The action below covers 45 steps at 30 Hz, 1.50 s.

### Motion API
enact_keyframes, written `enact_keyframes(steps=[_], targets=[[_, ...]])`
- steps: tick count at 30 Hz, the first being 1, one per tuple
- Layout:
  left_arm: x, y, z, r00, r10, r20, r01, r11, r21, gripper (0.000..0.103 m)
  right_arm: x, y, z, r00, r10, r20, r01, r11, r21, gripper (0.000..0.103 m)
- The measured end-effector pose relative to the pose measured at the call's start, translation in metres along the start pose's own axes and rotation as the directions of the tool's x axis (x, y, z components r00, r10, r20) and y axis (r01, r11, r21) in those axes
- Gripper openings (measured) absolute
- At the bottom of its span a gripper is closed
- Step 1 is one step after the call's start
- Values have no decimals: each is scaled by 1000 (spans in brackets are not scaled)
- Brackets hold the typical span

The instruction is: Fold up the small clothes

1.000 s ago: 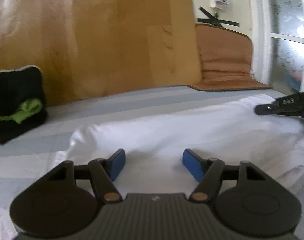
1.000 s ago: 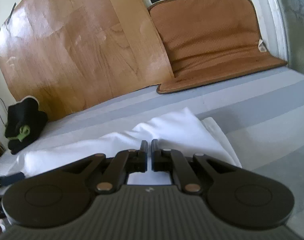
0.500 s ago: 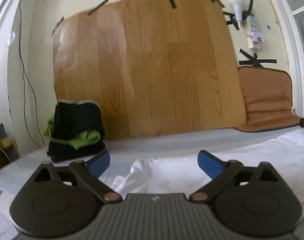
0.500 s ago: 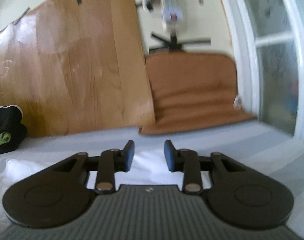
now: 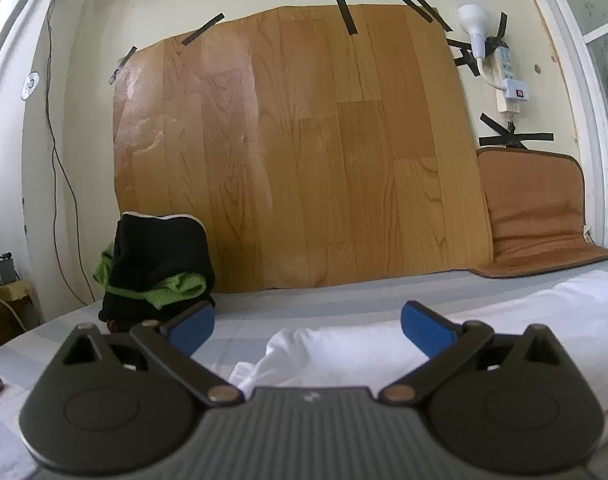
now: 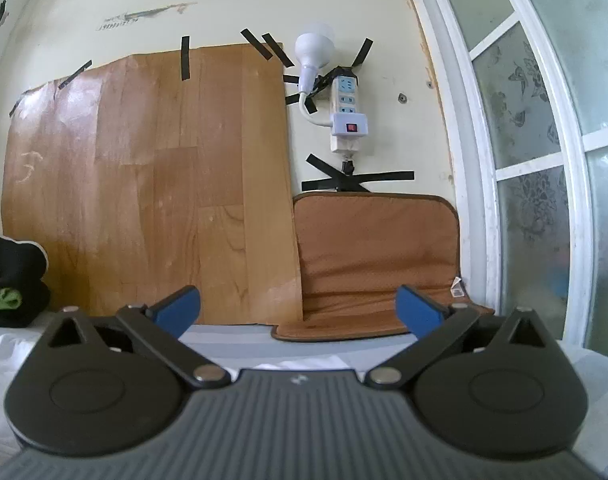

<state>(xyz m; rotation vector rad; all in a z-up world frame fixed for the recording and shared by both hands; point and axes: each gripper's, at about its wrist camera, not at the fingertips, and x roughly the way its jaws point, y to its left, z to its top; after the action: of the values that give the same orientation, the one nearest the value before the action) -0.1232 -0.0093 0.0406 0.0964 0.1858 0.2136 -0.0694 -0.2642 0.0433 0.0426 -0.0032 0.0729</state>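
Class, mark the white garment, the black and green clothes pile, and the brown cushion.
white garment (image 5: 343, 350), left wrist view, rounded folded edge
black and green clothes pile (image 5: 160, 256), left wrist view, black upper fabric
brown cushion (image 6: 373, 248), right wrist view, upright back panel

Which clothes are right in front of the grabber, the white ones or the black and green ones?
The white garment lies just ahead of the left gripper. The black and green clothes pile sits farther back, by the wood-pattern board.

The white garment (image 5: 483, 332) runs off the right edge, partly hidden by the gripper body
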Motion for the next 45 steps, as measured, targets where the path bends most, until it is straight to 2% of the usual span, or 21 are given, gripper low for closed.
enact_keyframes(steps=[4, 9, 12, 17, 35, 38, 41, 43, 45], targets=[[-2, -2, 0, 1000, 9, 17, -9, 1000, 5, 103, 0, 8, -2, 1000, 21, -10, -22, 999, -41, 103], [-5, -10, -1, 999, 25, 31, -26, 999, 44, 103, 1, -2, -1, 1000, 12, -15, -12, 1000, 22, 103], [-7, -11, -1, 999, 18, 42, -20, 998, 53, 103, 1, -1, -2, 1000, 17, -16, -17, 1000, 16, 103], [-1, -6, -1, 1000, 11, 8, -11, 999, 30, 103, 1, 5, -2, 1000, 19, -17, -19, 1000, -5, 103], [6, 0, -1, 999, -3, -32, 3, 1000, 14, 103, 18, -26, -5, 987, 41, -156, -8, 979, 206, 103], [9, 4, 0, 998, -20, -53, 19, 1000, -5, 103, 18, -38, -2, 975, 59, -214, 1, 963, 271, 103], [9, 8, 0, 997, -44, -67, 43, 999, -20, 103, 4, -66, 4, 971, 71, -229, 17, 932, 363, 103], [7, 10, -1, 996, -70, -55, 69, 997, -26, 103, -1, -88, 5, 957, 82, -279, 43, 909, 414, 102], [5, 10, -1, 993, -105, -50, 104, 994, -17, 103, -5, -107, 2, 938, 103, -331, 68, 882, 466, 93]])
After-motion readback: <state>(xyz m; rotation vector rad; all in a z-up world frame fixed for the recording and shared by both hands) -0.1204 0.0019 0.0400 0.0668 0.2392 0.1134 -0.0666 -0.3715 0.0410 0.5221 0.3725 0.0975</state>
